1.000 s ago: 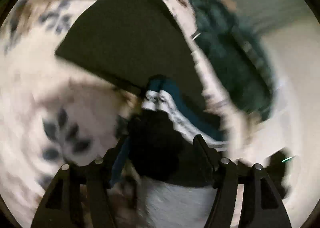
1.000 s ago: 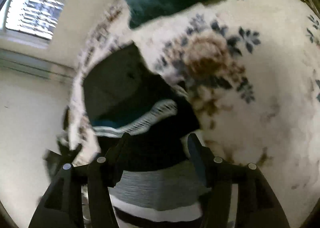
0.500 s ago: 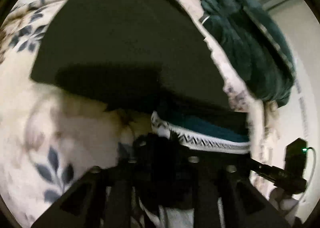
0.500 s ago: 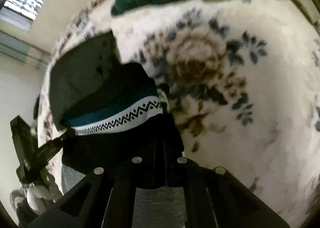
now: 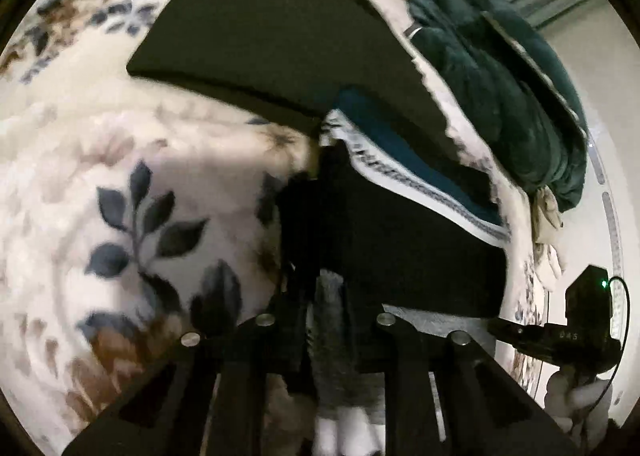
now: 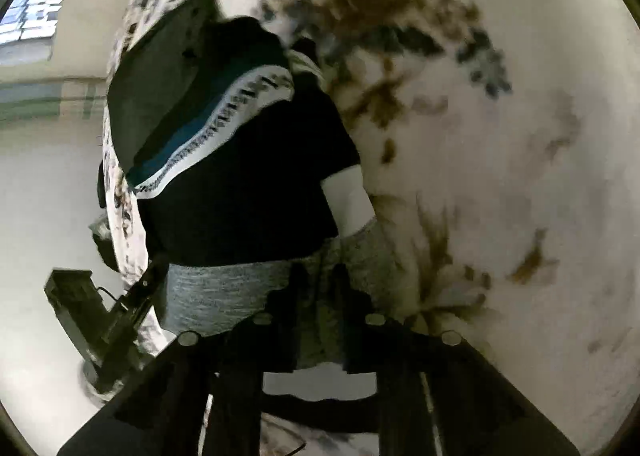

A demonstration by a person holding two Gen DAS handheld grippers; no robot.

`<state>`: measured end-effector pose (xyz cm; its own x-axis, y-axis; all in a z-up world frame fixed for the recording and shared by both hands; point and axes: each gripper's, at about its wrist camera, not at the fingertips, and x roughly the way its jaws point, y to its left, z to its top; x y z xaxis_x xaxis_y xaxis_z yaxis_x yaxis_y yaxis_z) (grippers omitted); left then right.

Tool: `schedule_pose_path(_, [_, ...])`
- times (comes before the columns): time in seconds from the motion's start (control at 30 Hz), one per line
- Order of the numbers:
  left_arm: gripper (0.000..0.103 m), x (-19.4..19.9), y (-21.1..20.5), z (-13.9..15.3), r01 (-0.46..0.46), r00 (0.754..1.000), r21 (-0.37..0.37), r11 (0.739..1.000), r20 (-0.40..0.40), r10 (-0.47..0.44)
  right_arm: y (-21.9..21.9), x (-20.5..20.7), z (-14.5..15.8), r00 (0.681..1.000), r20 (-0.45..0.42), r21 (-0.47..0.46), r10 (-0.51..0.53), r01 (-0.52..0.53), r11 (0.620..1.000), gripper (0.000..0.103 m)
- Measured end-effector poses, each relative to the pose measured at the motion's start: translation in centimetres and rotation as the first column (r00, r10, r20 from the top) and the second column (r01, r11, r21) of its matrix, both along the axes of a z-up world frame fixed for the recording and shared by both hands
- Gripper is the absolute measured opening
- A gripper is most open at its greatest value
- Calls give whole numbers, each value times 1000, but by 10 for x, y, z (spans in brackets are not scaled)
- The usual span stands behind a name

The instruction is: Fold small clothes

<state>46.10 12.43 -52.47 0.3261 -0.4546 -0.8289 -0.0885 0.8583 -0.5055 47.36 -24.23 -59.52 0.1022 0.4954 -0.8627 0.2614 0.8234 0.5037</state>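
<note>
A small garment with black, grey and white bands (image 5: 400,248) lies on a cream floral blanket (image 5: 120,160). Its black part also shows in the right wrist view (image 6: 248,184), above a grey band (image 6: 224,292). My left gripper (image 5: 326,296) is shut on the garment's near left edge. My right gripper (image 6: 316,280) is shut on the grey band at its near right edge. A teal piece with a white zigzag trim (image 5: 404,172) lies just beyond the garment, on a flat dark folded cloth (image 5: 272,40).
A dark green heap of fabric (image 5: 500,76) lies at the blanket's far right edge. The right gripper's body (image 5: 580,328) shows in the left wrist view; the left gripper's body (image 6: 80,304) shows in the right wrist view. A window (image 6: 32,16) is far left.
Both grippers went from open around the garment's near edge to shut on it. Both views have shifted, and the garment now lies drawn out between the grippers.
</note>
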Motion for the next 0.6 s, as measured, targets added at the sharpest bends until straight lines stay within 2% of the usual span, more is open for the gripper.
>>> schedule_pose_path(0.1, [23, -4, 8, 10, -15, 1000, -69, 997, -22, 14, -8, 2, -11, 999, -27, -1, -40, 40, 999, 10])
schedule_pose_path(0.13, [37, -15, 12, 22, -20, 1000, -94, 995, -10, 19, -6, 4, -13, 999, -40, 6, -14, 14, 1000, 11])
schedule_pose_path(0.17, [62, -25, 15, 28, -33, 999, -115, 993, 3, 33, -6, 6, -11, 999, -45, 12, 5, -5, 1000, 12])
schedule_pose_path(0.2, [74, -41, 20, 35, -58, 998, -146, 988, 17, 61, -7, 8, -7, 999, -49, 27, 23, -21, 999, 15])
schedule_pose_path(0.23, [85, -66, 27, 38, -105, 994, -193, 976, 21, 111, -10, 11, -2, 998, -45, 48, 37, -35, 998, 27])
schedule_pose_path(0.27, [85, -82, 30, 37, -141, 989, -222, 965, 10, 147, -14, 13, 5, 998, -24, 69, 51, -50, 996, 43])
schedule_pose_path(0.3, [85, -102, 31, 31, -188, 982, -251, 949, -17, 190, -19, 14, 11, 998, 2, 72, 56, -55, 996, 72])
schedule_pose_path(0.33, [85, -128, 32, 20, -256, 967, -287, 923, -64, 248, -26, 17, 18, 997, 43, 71, 64, -67, 995, 88])
schedule_pose_path(0.4, [85, -161, 27, -1, -357, 934, -350, 866, -135, 331, -33, 24, 19, 993, 62, 76, 97, -102, 992, 93])
schedule_pose_path(0.47, [85, -184, 13, -18, -412, 911, -398, 820, -156, 382, -38, 35, 12, 990, 66, 105, 125, -132, 986, 93])
schedule_pose_path(0.6, [85, -191, -31, -41, -412, 907, -471, 780, -135, 398, -30, 68, -14, 978, 63, 185, 198, -206, 961, 94])
